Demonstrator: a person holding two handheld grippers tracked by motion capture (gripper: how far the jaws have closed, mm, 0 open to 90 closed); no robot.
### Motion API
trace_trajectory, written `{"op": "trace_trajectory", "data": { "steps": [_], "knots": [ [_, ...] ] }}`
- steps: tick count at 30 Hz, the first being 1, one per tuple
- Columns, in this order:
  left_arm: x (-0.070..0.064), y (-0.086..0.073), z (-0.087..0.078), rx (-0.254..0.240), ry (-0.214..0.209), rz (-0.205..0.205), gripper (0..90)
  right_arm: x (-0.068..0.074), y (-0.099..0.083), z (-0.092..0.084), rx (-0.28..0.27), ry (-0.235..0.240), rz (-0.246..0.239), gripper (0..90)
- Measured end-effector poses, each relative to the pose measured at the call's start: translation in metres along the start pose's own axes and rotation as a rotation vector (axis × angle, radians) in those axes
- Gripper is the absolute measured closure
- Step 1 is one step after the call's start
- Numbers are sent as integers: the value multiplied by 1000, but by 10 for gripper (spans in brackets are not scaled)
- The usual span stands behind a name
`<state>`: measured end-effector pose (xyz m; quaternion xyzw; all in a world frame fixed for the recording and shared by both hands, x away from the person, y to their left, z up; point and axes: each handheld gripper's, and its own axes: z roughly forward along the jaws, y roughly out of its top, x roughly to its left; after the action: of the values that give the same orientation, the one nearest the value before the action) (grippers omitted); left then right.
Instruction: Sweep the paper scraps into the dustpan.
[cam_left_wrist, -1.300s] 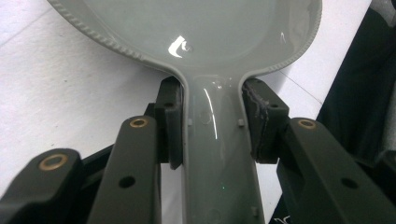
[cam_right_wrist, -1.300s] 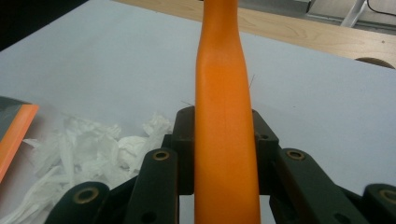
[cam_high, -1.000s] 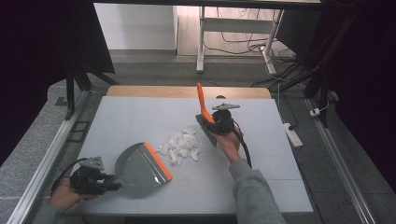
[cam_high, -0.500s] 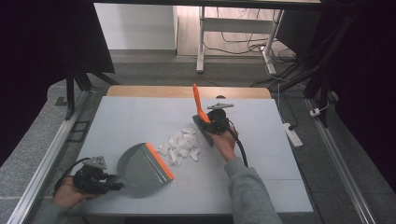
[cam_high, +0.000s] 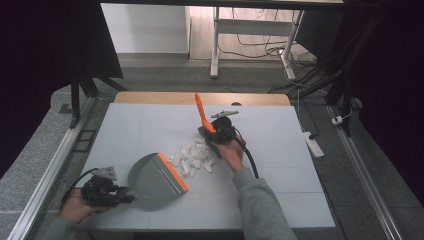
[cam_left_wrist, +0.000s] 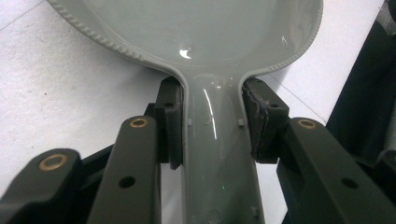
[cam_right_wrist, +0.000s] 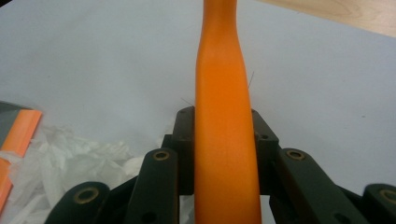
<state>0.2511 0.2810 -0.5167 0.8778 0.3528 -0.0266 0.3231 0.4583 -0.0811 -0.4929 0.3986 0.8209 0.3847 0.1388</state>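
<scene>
Seen from above: left gripper (cam_high: 102, 192) at the table's (cam_high: 280, 130) near left corner, clamped on the handle of a grey dustpan (cam_high: 152, 177), orange lip facing a heap of white paper scraps (cam_high: 192, 157) just beyond. Right gripper (cam_high: 218, 134) just past the heap, pinching an orange brush (cam_high: 202, 114) handle tilted up and away, brush head at the scraps' far edge.

Left gripper view: pads (cam_left_wrist: 170, 123) pressed on both sides of the dustpan (cam_left_wrist: 215, 42) neck, glossy pan directly ahead, flat on the white surface.

Right gripper view: jaws tight around the brush (cam_right_wrist: 224, 116) handle rising straight ahead between them; scraps (cam_right_wrist: 70, 158) low to the left, dustpan lip (cam_right_wrist: 21, 133) beside them.
</scene>
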Motion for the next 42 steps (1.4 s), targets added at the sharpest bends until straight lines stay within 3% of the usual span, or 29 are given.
{"op": "trace_trajectory", "data": {
  "steps": [6,14,25,29,37,42],
  "knots": [
    [0,1,1,0,2,-2,617,22,1,6,18,33,-56,705],
    [-1,4,4,4,-4,1,617,42,0,9,10,82,-67,705],
    [-2,5,5,2,-5,1,617,79,-5,2,5,200,-142,705],
    [-2,5,5,2,-4,3,617,74,1,-11,-41,194,-139,705],
    [-3,5,4,0,2,4,617,45,5,-36,-93,111,-99,705],
    [-2,5,5,2,-3,2,618,29,4,-39,-88,63,-86,705]
  ]
}}
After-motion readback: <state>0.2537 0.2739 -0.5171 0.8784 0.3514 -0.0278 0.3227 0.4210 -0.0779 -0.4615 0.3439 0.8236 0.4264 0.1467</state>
